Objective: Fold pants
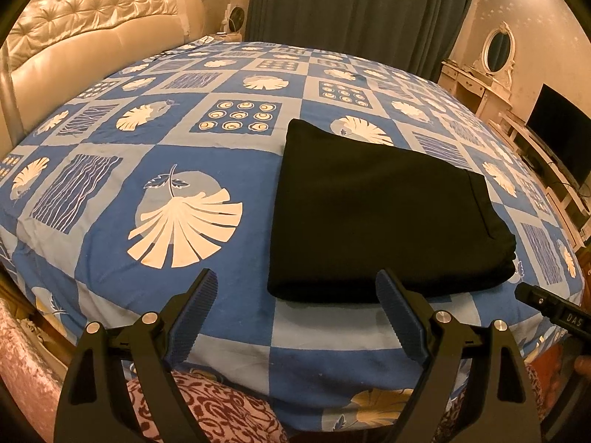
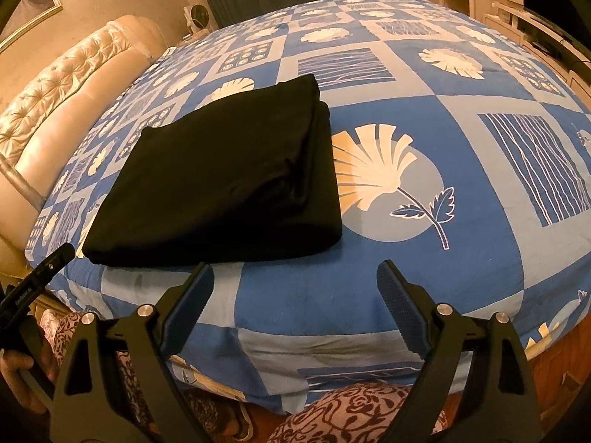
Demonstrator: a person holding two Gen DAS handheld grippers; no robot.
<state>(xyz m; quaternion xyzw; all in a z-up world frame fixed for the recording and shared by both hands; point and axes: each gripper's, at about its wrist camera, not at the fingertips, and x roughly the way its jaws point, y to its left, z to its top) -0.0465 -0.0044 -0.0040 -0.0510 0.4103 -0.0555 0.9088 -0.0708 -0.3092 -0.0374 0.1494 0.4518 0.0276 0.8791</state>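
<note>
The black pants [image 1: 384, 217] lie folded into a thick rectangle on the blue patterned bedspread [image 1: 177, 140], near the bed's front edge. My left gripper [image 1: 295, 288] hovers open just in front of the pants' near left corner, with nothing between its fingers. In the right wrist view the same folded pants [image 2: 221, 181] sit to the left, stacked layers showing along their right side. My right gripper [image 2: 295, 280] is open over bare bedspread [image 2: 461, 265], just off the pants' near right corner. Each view catches the tip of the other gripper at its edge.
A cream tufted headboard [image 1: 92, 33] runs along the left. Dark curtains [image 1: 354, 7] hang behind the bed. A dresser with an oval mirror [image 1: 498, 46] and a dark screen [image 1: 561, 129] stand at the right. A person's patterned clothing [image 1: 207, 406] shows below the bed edge.
</note>
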